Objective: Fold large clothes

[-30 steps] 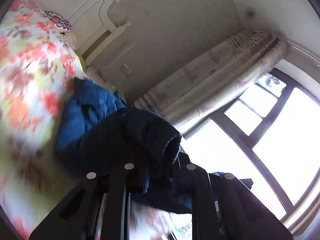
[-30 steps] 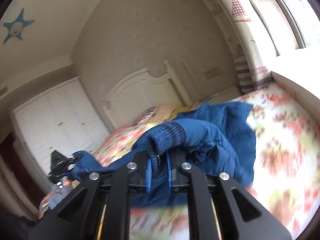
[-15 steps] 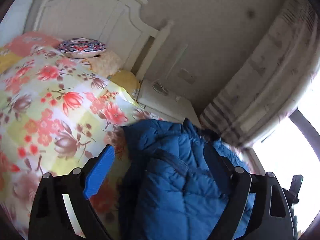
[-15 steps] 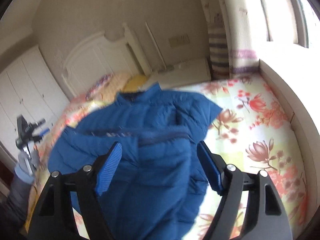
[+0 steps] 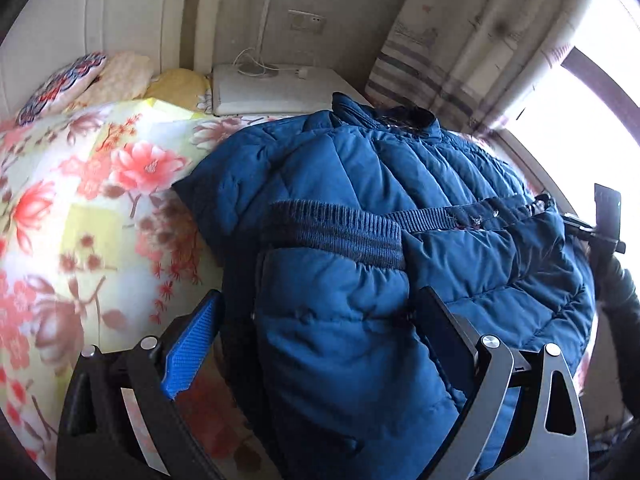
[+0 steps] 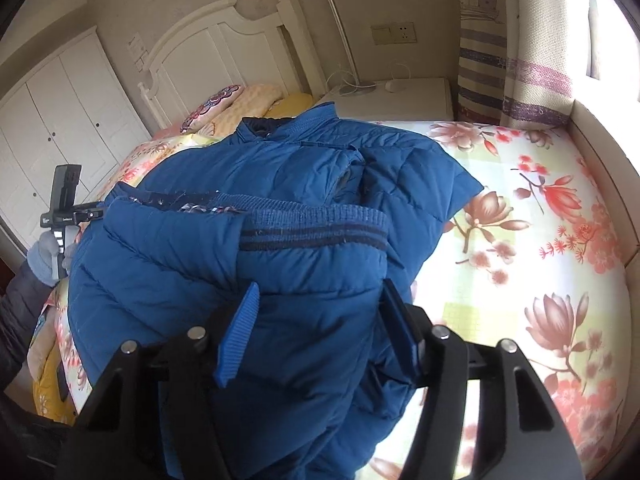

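Observation:
A blue puffer jacket (image 5: 360,208) lies folded on the flowered bed (image 5: 80,208), its ribbed hem (image 5: 336,232) laid across the middle and its collar toward the headboard. It also shows in the right wrist view (image 6: 280,208). My left gripper (image 5: 320,320) is open, its jaws standing either side of the jacket's near part. My right gripper (image 6: 320,308) is open, its jaws likewise straddling the jacket's near fold. Neither grips the cloth.
A white nightstand (image 6: 400,100) with a lamp base and cables stands beside the headboard (image 6: 208,48). Pillows (image 6: 240,100) lie at the bed's head. A striped curtain (image 6: 520,60) and a window ledge run along the bed's right side. A white wardrobe (image 6: 60,120) stands at the left.
Both grippers held the jacket's hem in the air a second ago. They have let go, opened, and the jacket now lies folded on the bed; both have drawn closer to it.

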`<state>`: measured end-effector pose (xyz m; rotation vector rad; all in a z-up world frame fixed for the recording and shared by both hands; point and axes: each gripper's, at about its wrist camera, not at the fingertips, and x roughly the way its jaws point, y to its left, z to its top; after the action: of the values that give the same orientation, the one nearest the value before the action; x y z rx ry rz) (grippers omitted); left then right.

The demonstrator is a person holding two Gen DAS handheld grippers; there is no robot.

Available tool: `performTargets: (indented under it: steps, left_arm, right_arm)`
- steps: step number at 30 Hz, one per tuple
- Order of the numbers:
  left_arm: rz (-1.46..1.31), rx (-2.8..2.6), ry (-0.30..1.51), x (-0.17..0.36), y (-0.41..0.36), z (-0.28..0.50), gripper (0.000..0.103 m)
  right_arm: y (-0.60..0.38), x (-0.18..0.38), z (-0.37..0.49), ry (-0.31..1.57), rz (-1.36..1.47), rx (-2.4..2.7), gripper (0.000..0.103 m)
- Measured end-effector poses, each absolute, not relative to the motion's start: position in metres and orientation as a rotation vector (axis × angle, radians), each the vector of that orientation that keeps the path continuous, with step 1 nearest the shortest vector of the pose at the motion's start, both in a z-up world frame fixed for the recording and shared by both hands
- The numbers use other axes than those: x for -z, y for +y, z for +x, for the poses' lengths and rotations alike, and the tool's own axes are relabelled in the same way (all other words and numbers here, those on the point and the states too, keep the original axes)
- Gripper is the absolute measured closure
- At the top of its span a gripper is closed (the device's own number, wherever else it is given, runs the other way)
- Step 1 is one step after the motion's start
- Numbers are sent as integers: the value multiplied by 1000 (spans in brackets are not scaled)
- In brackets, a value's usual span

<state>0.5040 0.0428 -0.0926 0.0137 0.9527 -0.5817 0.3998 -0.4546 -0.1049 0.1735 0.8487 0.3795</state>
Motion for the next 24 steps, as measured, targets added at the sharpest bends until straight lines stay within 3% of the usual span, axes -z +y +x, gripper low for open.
performTargets:
  steps: [3, 5, 7, 8, 10, 15, 19, 24]
  left_arm:
    - [30, 599, 940, 91, 41, 511, 13]
    - [32, 626, 921, 88, 38, 512, 40]
    - [82, 612, 848, 83, 33, 501, 73]
    - [106, 615, 814, 78, 30, 490, 80]
    - [118, 622, 732, 61, 32, 463, 83]
    - [-29, 693, 571, -17, 67, 433, 83]
    - [-183, 608, 668, -39, 72, 540, 83]
    - [-201, 422, 845, 22, 34, 675, 83]
  right_arm:
    - [-455, 106, 401, 847, 176, -379, 42]
    - [-455, 106, 400, 835, 175, -377, 49]
    - [-451, 104, 393, 787, 136, -370, 84]
    - [-447, 98, 385, 752, 103, -354, 90]
    - [-437, 78, 356, 658, 60, -308, 97]
    - [-429, 3, 324, 462, 11, -307, 98]
    - [-454, -35, 432, 481, 83, -251, 98]
    - [-465, 37, 580, 780, 149, -105, 98]
